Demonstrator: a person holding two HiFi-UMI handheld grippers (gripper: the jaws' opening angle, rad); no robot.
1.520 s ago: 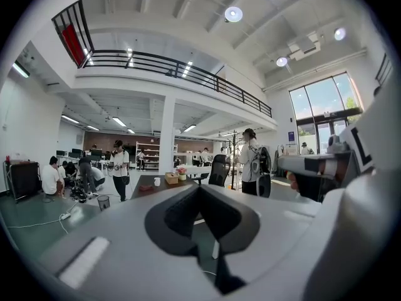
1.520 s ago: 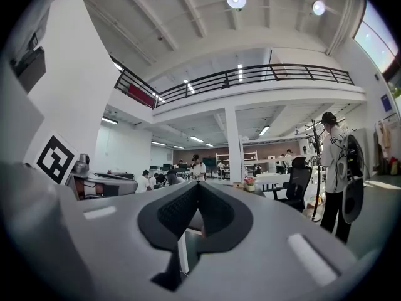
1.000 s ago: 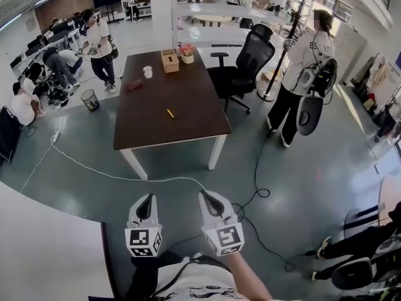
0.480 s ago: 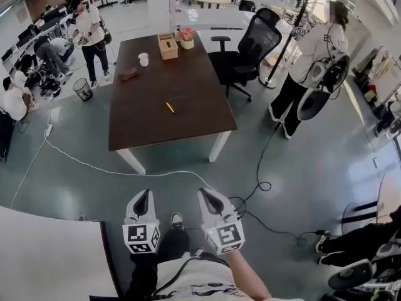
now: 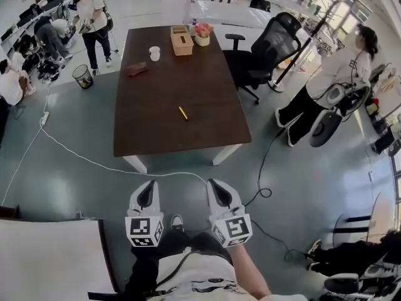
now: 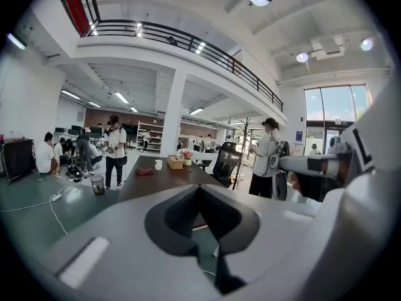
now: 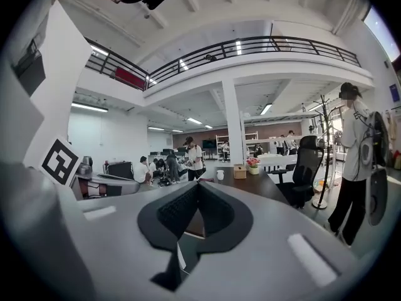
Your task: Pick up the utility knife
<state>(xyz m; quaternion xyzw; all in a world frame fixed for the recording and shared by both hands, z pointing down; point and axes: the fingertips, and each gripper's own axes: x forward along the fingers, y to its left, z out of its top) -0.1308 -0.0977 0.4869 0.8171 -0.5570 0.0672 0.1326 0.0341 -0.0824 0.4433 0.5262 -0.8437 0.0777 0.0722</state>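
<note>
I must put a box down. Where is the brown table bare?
Bare: the table between the yellow knife and its near edge, and its middle beyond the knife. Crowded: the far end, with cup, wooden box, flowers and reddish item.

bare floor (image 5: pixel 301 187) runs ahead of me to the near edge of the worktop (image 5: pixel 188 140), crossed only by a white cable (image 5: pixel 94 162) and a black cable (image 5: pixel 260 168) lying flat. the cup (image 5: pixel 155 53), box (image 5: pixel 182 41) and flowers (image 5: pixel 202 36) crowd the worktop's far end. an office chair (image 5: pixel 266 49) and a standing person (image 5: pixel 332 80) block the right side.
</note>
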